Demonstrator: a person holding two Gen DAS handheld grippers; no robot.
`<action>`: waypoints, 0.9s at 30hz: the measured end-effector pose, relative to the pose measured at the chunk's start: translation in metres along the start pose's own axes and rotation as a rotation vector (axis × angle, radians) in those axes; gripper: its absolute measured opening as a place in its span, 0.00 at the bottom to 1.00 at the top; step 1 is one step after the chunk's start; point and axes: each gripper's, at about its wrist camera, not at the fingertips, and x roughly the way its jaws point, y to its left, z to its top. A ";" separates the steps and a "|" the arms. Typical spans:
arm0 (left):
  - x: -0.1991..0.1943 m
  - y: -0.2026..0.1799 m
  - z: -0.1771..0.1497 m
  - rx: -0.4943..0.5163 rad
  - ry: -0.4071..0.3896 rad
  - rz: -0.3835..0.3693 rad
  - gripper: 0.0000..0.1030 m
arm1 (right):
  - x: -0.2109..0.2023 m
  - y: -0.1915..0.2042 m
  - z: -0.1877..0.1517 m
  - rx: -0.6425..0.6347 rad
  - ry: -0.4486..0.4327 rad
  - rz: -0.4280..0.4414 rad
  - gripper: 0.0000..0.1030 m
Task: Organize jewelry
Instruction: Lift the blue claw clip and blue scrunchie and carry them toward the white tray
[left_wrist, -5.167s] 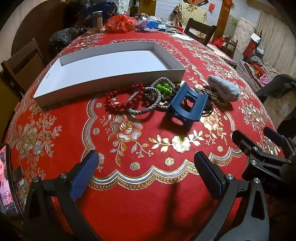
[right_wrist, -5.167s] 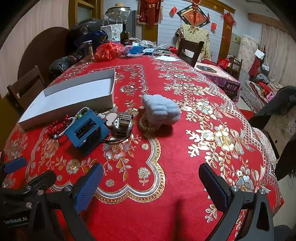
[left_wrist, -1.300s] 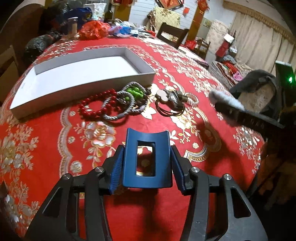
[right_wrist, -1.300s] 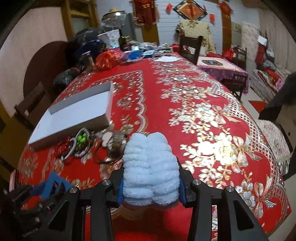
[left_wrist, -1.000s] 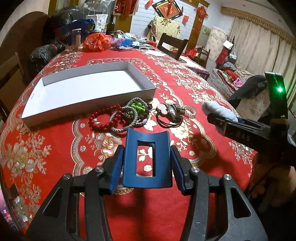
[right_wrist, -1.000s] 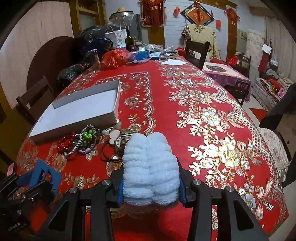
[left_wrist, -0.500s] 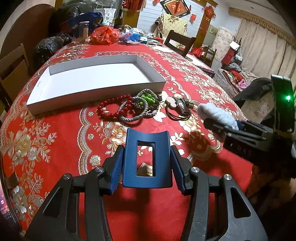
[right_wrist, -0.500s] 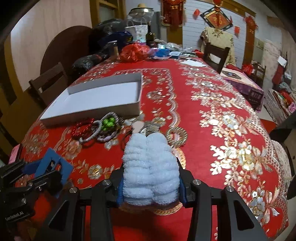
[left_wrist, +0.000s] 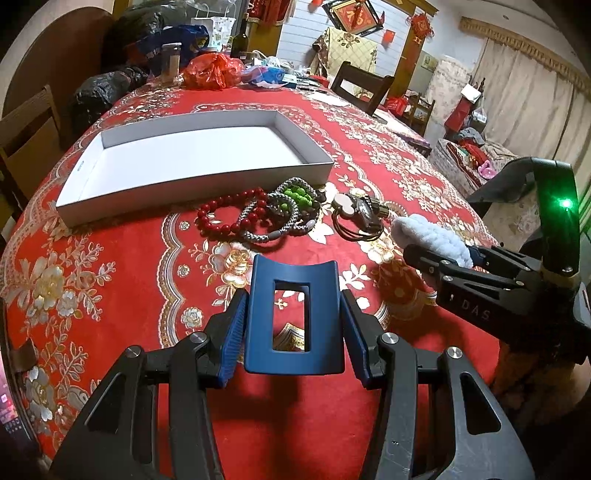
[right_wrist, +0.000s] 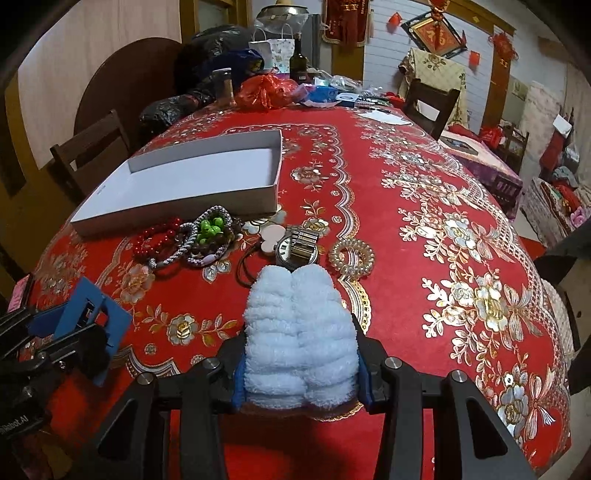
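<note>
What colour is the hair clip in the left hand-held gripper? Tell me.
Dark blue; the hair clip shows best in the left wrist view.

Your left gripper (left_wrist: 293, 332) holds a matt, smooth blue plastic hair claw (left_wrist: 294, 317); your right gripper (right_wrist: 300, 373) holds a fluffy pale-blue terry scrunchie (right_wrist: 299, 339). The tablecloth (right_wrist: 388, 177) looks glossy with metallic gold print. The white box (left_wrist: 192, 155) is matt card. The red beads (left_wrist: 227, 214) shine.

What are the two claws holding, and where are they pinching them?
The left claw pinches a blue hair clip by its two side edges. The right claw squeezes a fluffy light-blue scrunchie across its lower sides.
</note>
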 end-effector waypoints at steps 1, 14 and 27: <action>0.000 0.000 0.000 0.001 -0.001 0.001 0.47 | 0.000 0.001 0.000 -0.004 -0.002 0.001 0.42; 0.006 0.026 0.005 -0.037 0.020 0.067 0.47 | 0.001 0.006 -0.002 -0.027 0.006 0.006 0.42; 0.001 0.053 0.005 -0.078 -0.026 0.077 0.47 | 0.002 0.013 0.000 -0.043 0.024 -0.025 0.42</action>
